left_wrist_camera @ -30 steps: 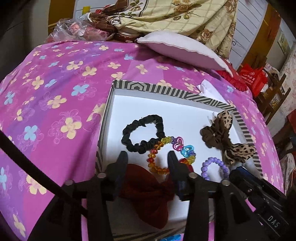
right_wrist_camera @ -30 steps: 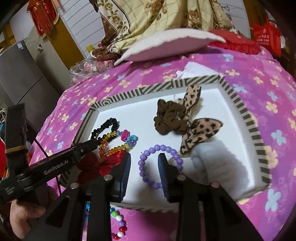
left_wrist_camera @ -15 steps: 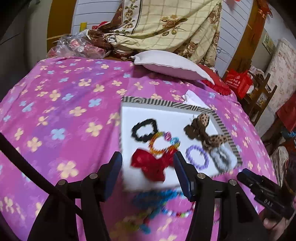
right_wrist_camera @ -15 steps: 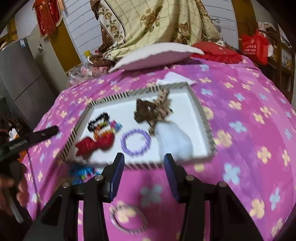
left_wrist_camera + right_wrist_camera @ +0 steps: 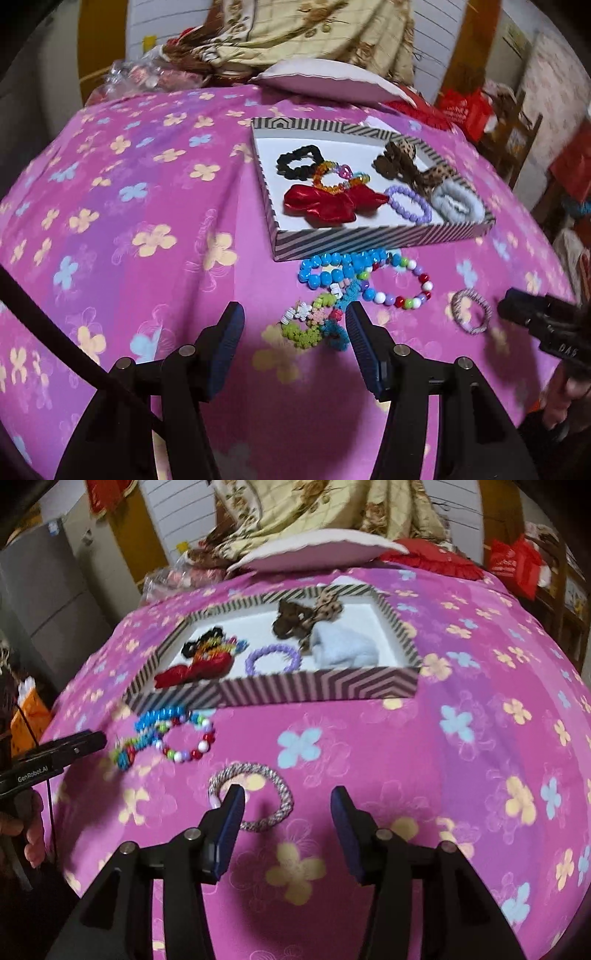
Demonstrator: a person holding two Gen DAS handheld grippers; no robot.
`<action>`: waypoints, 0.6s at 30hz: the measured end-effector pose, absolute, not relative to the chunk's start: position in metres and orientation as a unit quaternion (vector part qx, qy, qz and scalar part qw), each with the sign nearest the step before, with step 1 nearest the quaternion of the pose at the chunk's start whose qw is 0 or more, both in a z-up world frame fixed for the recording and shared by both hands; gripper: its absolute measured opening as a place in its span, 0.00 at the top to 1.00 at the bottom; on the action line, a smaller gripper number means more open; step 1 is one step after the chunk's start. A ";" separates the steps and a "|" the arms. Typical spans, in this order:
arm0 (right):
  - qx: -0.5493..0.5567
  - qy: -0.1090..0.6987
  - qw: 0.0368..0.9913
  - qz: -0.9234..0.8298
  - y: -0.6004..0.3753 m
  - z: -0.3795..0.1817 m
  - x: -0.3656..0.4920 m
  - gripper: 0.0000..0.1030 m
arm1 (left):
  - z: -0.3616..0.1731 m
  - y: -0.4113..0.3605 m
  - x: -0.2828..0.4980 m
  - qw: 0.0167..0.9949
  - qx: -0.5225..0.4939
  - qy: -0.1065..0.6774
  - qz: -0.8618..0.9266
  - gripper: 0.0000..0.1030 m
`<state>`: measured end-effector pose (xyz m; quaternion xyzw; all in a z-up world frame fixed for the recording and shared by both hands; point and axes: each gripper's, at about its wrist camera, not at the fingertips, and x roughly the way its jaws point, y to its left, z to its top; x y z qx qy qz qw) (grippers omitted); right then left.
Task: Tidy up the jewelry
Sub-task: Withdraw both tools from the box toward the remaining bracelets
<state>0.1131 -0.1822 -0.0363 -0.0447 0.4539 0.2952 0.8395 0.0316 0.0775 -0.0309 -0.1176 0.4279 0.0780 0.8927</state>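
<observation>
A striped tray (image 5: 369, 240) on the pink flowered cloth holds a black scrunchie (image 5: 299, 166), a red bow (image 5: 332, 206), a purple bead bracelet (image 5: 408, 203), a leopard bow (image 5: 410, 166) and a pale blue scrunchie (image 5: 458, 205). In front of it lie a blue bead bracelet (image 5: 332, 267), a multicolour bead bracelet (image 5: 402, 295) and a flower bracelet (image 5: 314, 325). My left gripper (image 5: 293, 314) hangs open over the flower bracelet, holding nothing. My right gripper (image 5: 287, 794) is opening above a woven ring bracelet (image 5: 240, 770), its pads apart from it.
A white pillow (image 5: 314, 548) and a heaped quilt (image 5: 314, 29) lie beyond the tray (image 5: 314, 688). A red bag (image 5: 517, 565) and wooden furniture stand off the bed's right side. Bare pink cloth (image 5: 129, 221) stretches to the left of the tray.
Both grippers have drawn back from the tray toward the near side. The red bow and the purple bracelet now lie free in the tray. Both pairs of jaws stand wider.
</observation>
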 end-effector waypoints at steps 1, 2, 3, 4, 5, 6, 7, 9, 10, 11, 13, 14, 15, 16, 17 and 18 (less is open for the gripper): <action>-0.042 0.456 0.838 0.296 -0.182 -0.037 0.114 0.51 | -0.033 0.076 0.034 0.892 -0.113 0.430 0.080 0.55; -0.036 0.459 0.836 0.300 -0.181 -0.038 0.115 0.51 | -0.035 0.076 0.036 0.891 -0.111 0.433 0.083 0.55; -0.030 0.461 0.833 0.305 -0.181 -0.039 0.117 0.51 | -0.038 0.077 0.040 0.888 -0.111 0.438 0.088 0.55; -0.026 0.464 0.830 0.308 -0.179 -0.039 0.118 0.51 | -0.041 0.078 0.042 0.885 -0.113 0.443 0.094 0.55; -0.024 0.467 0.827 0.312 -0.178 -0.041 0.118 0.51 | -0.043 0.079 0.044 0.882 -0.117 0.446 0.097 0.55; -0.024 0.472 0.822 0.317 -0.176 -0.043 0.118 0.51 | -0.045 0.079 0.045 0.880 -0.122 0.449 0.098 0.55; -0.028 0.477 0.817 0.324 -0.173 -0.045 0.118 0.51 | -0.046 0.079 0.046 0.879 -0.127 0.450 0.094 0.55; -0.044 0.475 0.809 0.343 -0.166 -0.047 0.112 0.51 | -0.047 0.077 0.046 0.879 -0.124 0.452 0.093 0.55; -0.056 0.470 0.808 0.350 -0.162 -0.047 0.109 0.51 | -0.048 0.075 0.047 0.878 -0.119 0.454 0.093 0.54; -0.069 0.462 0.807 0.360 -0.157 -0.045 0.105 0.51 | -0.049 0.074 0.047 0.879 -0.119 0.453 0.089 0.54; -0.078 0.453 0.804 0.378 -0.151 -0.044 0.100 0.51 | -0.052 0.073 0.048 0.877 -0.122 0.458 0.085 0.54; -0.082 0.451 0.803 0.381 -0.149 -0.044 0.100 0.51 | -0.054 0.072 0.049 0.875 -0.121 0.461 0.086 0.54; -0.089 0.449 0.804 0.379 -0.146 -0.044 0.099 0.51 | -0.055 0.069 0.049 0.876 -0.108 0.461 0.091 0.54; -0.095 0.448 0.805 0.377 -0.144 -0.044 0.099 0.51 | -0.055 0.066 0.049 0.877 -0.097 0.462 0.094 0.54; -0.099 0.447 0.807 0.374 -0.143 -0.044 0.099 0.51 | -0.055 0.063 0.050 0.877 -0.088 0.463 0.095 0.53; -0.100 0.448 0.807 0.371 -0.143 -0.044 0.100 0.51 | -0.056 0.061 0.051 0.877 -0.078 0.464 0.096 0.50</action>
